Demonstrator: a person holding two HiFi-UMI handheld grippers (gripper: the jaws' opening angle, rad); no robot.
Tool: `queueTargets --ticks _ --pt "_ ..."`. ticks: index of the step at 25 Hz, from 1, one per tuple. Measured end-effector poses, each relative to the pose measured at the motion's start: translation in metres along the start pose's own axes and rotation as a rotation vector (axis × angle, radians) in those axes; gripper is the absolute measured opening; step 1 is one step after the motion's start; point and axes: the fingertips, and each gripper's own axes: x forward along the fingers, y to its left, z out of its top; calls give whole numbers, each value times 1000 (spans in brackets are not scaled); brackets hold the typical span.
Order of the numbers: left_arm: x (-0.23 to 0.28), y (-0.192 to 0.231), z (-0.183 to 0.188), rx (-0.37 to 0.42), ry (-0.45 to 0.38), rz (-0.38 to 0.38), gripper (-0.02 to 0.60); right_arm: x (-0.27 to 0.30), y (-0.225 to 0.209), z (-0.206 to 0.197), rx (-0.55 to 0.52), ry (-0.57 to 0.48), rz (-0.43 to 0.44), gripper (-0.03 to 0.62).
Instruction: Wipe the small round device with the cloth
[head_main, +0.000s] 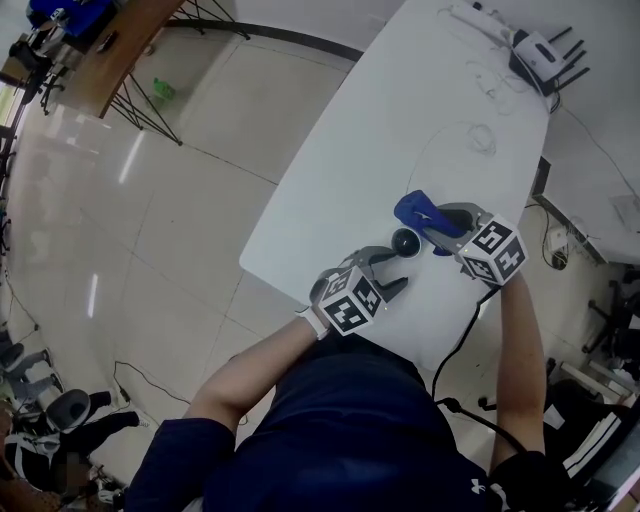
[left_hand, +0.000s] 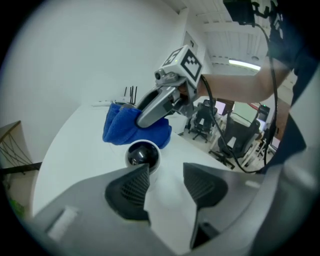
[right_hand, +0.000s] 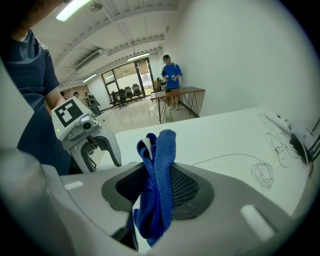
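A small round device (head_main: 405, 241), white with a glossy black dome, stands on the white table (head_main: 340, 190). In the left gripper view the device (left_hand: 142, 155) sits just past the tip of one finger (left_hand: 131, 187). My left gripper (head_main: 400, 267) (left_hand: 165, 172) is open, and only bare table shows between its pads. My right gripper (head_main: 432, 222) (right_hand: 157, 165) is shut on a folded blue cloth (head_main: 418, 209) (right_hand: 159, 190). The cloth (left_hand: 125, 127) hangs right behind the device, and I cannot tell whether it touches it.
At the table's far end are a router with antennas (head_main: 540, 48), a power strip (head_main: 478, 15) and thin looped cables (head_main: 480, 135). The table's near edge runs just under my grippers. A wooden table (head_main: 100, 50) stands on the floor at far left, with people beyond it.
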Motion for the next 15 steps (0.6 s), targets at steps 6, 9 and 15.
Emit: queueTargets --ticks 6,9,15 --pt "6 -3 -4 -9 12 -20 212 32 -15 -32 39 84 49 144" --pt "5 -2 -8 -26 16 -26 212 50 -20 -47 77 115 54 144" --pt "-7 4 -18 -95 3 -8 212 53 -24 -55 159 88 -15 144"
